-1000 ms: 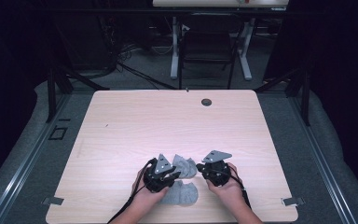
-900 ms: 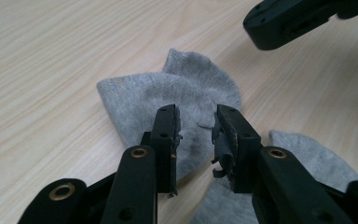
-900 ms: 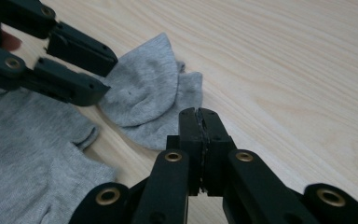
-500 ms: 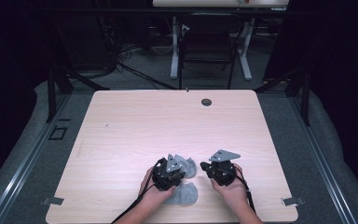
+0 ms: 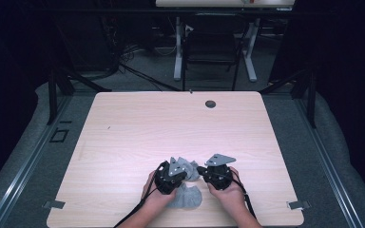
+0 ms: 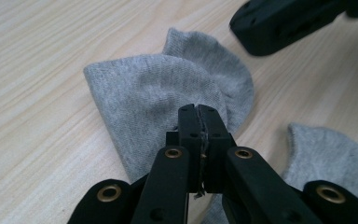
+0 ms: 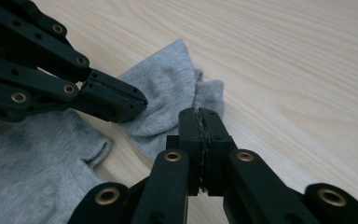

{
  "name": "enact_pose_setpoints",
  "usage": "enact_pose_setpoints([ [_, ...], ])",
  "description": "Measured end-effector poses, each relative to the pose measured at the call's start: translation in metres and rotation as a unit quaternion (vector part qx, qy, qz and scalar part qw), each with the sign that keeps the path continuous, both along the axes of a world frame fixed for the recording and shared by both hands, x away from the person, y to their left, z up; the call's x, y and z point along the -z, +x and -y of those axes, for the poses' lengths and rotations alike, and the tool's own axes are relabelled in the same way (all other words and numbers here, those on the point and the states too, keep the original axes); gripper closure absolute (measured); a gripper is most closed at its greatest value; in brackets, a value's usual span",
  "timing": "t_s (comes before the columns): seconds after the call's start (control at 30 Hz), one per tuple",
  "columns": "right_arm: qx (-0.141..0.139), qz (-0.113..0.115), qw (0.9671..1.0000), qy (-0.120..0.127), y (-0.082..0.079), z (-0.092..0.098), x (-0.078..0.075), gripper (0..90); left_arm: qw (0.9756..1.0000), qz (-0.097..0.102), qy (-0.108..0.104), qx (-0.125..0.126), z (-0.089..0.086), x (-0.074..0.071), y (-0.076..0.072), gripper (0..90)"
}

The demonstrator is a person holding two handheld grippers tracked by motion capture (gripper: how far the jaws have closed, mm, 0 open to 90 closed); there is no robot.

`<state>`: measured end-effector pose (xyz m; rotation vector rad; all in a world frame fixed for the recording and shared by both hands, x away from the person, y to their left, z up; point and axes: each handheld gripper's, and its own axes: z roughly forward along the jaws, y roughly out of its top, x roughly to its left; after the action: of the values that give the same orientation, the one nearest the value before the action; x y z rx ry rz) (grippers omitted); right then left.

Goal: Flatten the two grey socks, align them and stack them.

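Both hands sit close together near the surface's near edge. The left claw (image 5: 183, 176) has just been closing and is clamped tight; the right claw (image 5: 200, 169) is clamped too.

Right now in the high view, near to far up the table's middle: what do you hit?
Flat grey sock at the near edge → bunched grey sock between the left gripper and the right gripper, both with jaws closed → bare wooden tabletop → round dark grommet near the far edge.
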<state>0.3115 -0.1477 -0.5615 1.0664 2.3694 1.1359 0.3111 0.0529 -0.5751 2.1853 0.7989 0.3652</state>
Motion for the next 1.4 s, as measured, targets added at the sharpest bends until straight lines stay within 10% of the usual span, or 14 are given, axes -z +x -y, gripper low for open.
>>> enact_pose_setpoints([
  [1.4,-0.016,-0.009,0.9991,-0.039,0.005,-0.010,0.018,89.6,0.9936,0.003,-0.065,-0.092,-0.080,-0.018,-0.002,81.9],
])
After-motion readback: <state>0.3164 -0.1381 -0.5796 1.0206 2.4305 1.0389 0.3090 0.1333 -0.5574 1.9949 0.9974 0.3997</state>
